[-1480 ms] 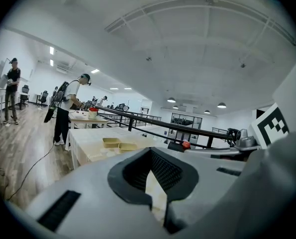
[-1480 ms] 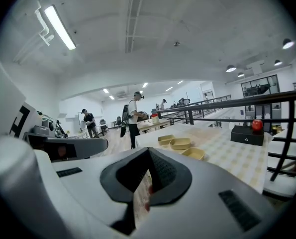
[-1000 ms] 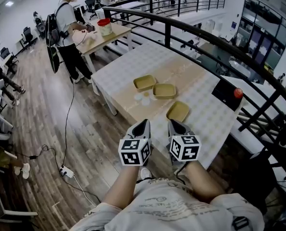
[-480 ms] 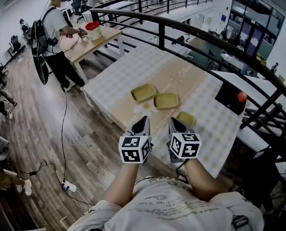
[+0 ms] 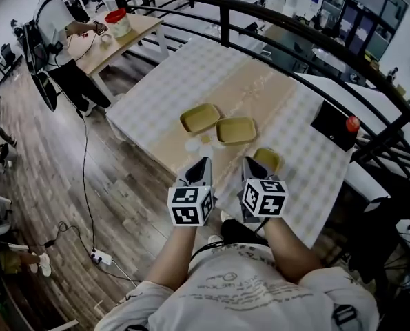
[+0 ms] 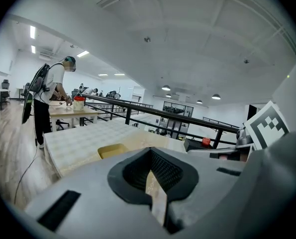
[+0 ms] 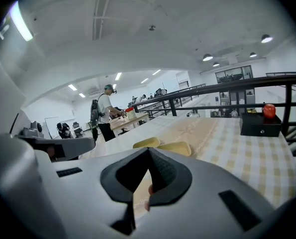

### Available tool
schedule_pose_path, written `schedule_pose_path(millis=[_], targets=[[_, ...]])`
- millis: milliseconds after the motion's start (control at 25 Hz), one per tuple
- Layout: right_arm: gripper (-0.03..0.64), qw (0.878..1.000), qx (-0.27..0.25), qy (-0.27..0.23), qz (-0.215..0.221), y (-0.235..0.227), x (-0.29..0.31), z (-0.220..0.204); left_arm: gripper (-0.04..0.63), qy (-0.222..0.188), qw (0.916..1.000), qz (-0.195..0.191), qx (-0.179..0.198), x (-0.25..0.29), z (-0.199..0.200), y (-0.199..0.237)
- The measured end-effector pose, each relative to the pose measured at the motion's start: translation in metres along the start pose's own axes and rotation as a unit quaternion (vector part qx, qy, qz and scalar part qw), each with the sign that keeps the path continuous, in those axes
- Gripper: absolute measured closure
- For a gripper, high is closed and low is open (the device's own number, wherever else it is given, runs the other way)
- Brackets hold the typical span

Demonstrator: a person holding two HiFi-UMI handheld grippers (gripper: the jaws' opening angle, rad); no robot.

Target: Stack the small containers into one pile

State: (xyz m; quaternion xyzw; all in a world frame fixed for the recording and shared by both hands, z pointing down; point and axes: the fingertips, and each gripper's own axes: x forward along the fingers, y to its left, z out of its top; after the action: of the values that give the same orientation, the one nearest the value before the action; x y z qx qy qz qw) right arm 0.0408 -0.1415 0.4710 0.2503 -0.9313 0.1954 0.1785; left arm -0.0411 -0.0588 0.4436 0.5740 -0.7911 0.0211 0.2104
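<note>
Both forearms stretched forward from the wearer's chest, side by side and angled downward, with the left gripper (image 5: pixel 202 164) and the right gripper (image 5: pixel 252 163) level with each other. Their tips reached just over the near edge of the surface (image 5: pixel 156 88). The left fingers (image 6: pixel 161 171) were pressed together with nothing between them. The right fingers (image 7: pixel 162 173) were shut as well, and just as empty.

The surface was long, draped in a pale checked cloth with a beige runner down the middle, and it stood against a black railing (image 5: pixel 260 23). There was wooden floor to the left, with a cable (image 5: pixel 85 171) trailing to a power strip (image 5: pixel 100 257). Far off, a person with a backpack (image 5: pixel 53 26) leaned over another table (image 5: pixel 132 32) that carried a red-lidded tub (image 5: pixel 116 21).

Three shallow yellow containers lay on the runner. The left container (image 5: pixel 200 117) and the middle container (image 5: pixel 236 130) sat just beside each other. The near container (image 5: pixel 267 158) lay apart from them, just past the right gripper's tips and partly hidden by them. A black box (image 5: pixel 332 126) with a red ball (image 5: pixel 352 123) on it sat at the right edge. A few pale little things (image 5: pixel 194 144) lay just in front of the pair, too small to make out.
</note>
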Motion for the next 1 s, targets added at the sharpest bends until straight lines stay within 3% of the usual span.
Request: schedule_pose_path(millis=[280,400,520,1000], targets=[[0.611,0.997,-0.011,0.062,-0.053,-0.040,0.038,-0.034,0.591,0.033,0.9994,-0.005,-0.008,0.039,-0.016,0.008],[0.515,0.992,-0.013,0.098,-0.080,-0.059,0.053,-0.055,0.591,0.046,0.9988,-0.009,-0.012,0.054,-0.023,0.009],[0.495,0.985,-0.010,0.133,-0.106,-0.079,0.067,-0.074,0.591,0.057,0.9982,-0.012,-0.014,0.065,-0.028,0.009],[0.495,0.964,0.022,0.233,-0.124,-0.115,0.116,-0.118,0.591,0.087,0.9958,-0.010,-0.023,0.092,-0.046,0.018]])
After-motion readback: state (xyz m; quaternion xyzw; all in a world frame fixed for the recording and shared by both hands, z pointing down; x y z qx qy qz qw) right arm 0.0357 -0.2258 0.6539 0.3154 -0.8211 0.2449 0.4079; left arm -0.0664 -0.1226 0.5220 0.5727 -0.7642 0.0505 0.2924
